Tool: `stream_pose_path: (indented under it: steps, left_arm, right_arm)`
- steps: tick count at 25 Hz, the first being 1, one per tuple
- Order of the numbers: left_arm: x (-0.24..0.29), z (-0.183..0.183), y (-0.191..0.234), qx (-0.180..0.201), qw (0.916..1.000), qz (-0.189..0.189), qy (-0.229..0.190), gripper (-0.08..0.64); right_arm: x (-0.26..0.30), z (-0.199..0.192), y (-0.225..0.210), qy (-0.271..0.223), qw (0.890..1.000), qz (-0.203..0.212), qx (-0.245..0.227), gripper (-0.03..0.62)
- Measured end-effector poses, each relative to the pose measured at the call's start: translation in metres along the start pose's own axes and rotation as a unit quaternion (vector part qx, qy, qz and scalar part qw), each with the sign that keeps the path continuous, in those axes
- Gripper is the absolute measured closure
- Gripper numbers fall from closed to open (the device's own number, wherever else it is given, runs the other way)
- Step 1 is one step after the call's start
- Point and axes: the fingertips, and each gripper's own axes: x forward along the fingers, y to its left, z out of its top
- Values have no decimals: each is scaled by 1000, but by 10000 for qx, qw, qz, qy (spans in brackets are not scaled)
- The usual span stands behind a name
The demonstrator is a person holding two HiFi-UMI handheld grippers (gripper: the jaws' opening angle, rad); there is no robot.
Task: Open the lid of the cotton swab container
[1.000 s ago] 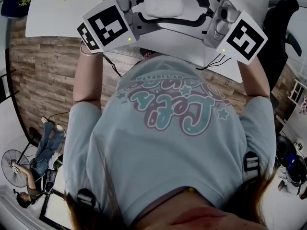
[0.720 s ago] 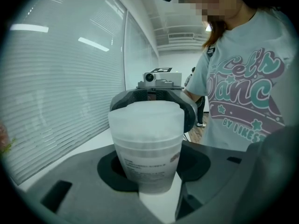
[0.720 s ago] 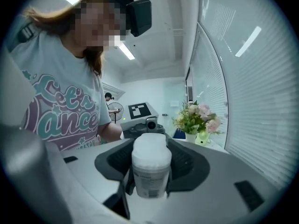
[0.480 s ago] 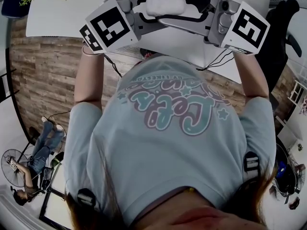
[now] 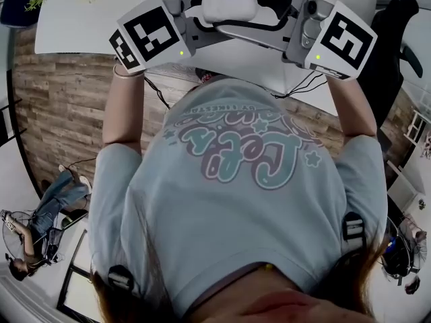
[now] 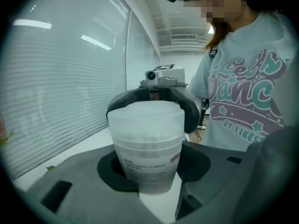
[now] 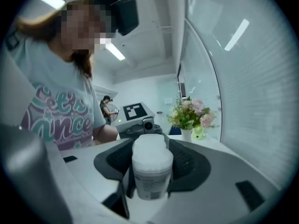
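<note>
Left gripper, reaching in from 9 o'clock in the head view, had its jaws partly open and clamped on the lower body of the cotton swab container, pads against both sides. Container stood upright at 12 o'clock, over the white table; could not tell whether its base touched. Lid on and seated. Right gripper, in from 3 o'clock, was closed round the lid with jaws set wide. They had just eased a little wider, container between them, pads touching its sides. Risks, as judged: with the right hold that light, the pads could skate round the smooth frosted plastic and the lid not budge. If the left hold slipped, the body would turn along with the lid. A harder squeeze could pinch the thin wall and bind the lid. A sudden release, pulled off-axis, could tip the container and spill its contents across the table.
</note>
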Motion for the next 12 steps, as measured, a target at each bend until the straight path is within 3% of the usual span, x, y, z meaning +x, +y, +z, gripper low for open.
stream_pose_path:
  steps: [2,4,8,12]
  left_arm:
    - [0,1,-1,-41,10000,-81,-16,359]
    - [0,2,-2,-30,9999,-122,-17,359]
    - [0,7,-5,31,9999,-147,-77,359]
    - [3,4,-1,301,9995,74,53,360]
  right_arm:
    - [4,3,4,16,9965,-183,-813,356]
    - [7,2,6,111,9945,-211,-1017,354]
    - [7,6,7,33,9987,11,-516,370]
    - [5,7,4,-56,9998,145,122,382]
